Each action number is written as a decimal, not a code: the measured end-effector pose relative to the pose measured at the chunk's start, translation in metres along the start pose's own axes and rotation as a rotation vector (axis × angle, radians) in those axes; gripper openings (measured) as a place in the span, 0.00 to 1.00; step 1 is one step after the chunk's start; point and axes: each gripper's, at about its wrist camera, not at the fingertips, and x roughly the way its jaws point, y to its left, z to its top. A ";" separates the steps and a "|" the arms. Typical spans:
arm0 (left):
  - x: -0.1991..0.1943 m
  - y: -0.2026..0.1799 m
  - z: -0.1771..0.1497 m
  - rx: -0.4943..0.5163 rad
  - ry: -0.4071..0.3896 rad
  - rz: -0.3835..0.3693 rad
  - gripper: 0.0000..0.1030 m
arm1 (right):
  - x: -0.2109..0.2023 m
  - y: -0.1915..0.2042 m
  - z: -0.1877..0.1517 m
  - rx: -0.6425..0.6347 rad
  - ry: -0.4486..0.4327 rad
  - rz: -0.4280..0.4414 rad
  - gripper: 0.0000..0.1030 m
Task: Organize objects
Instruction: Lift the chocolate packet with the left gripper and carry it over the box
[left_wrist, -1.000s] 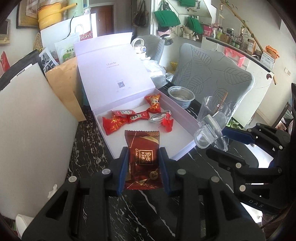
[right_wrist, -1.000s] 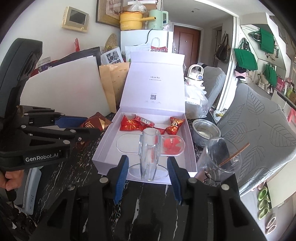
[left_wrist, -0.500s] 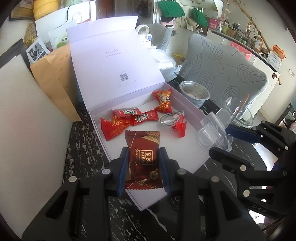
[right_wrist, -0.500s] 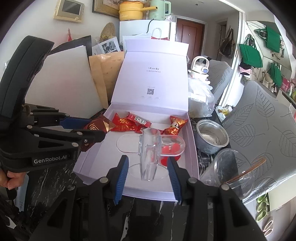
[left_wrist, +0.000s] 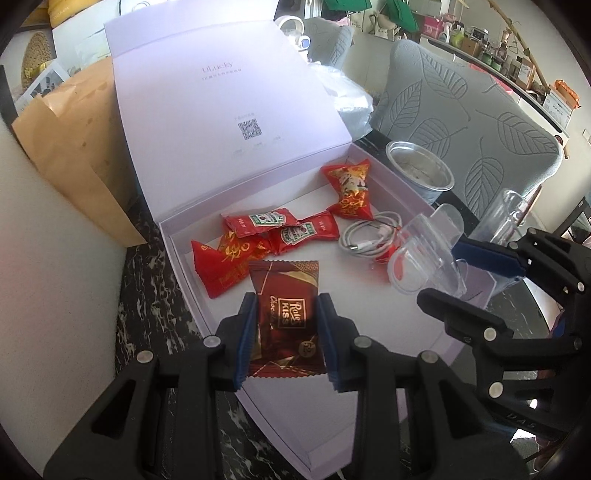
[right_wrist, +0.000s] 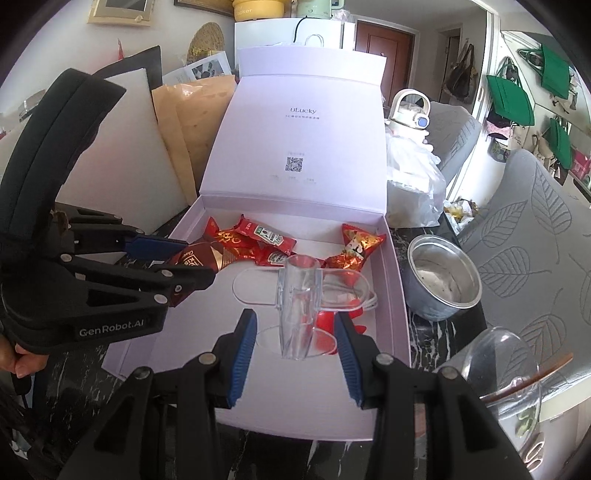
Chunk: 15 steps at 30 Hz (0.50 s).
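- Over the open box (left_wrist: 373, 369), the left gripper (left_wrist: 284, 332) stood clamped on the chocolate packet (left_wrist: 284, 317); the right gripper (right_wrist: 295, 339) held the clear plastic piece (right_wrist: 297, 295).
- Judged best: lower both onto bare floor, clear of the ketchup sachets (left_wrist: 280, 227) and cable (left_wrist: 369, 236), then release.
- Both had come closer, lower over the box.

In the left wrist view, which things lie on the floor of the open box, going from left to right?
Red triangular packet → ketchup sachets → red and gold candy → white cable.
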 end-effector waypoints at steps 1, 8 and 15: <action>0.004 0.002 0.001 -0.001 0.007 0.004 0.30 | 0.004 0.000 0.001 -0.002 0.005 -0.002 0.42; 0.021 0.007 0.007 -0.001 0.043 -0.005 0.30 | 0.022 -0.003 0.005 -0.006 0.025 0.016 0.42; 0.034 0.005 0.015 0.021 0.072 -0.025 0.30 | 0.034 -0.005 0.008 -0.006 0.049 0.023 0.42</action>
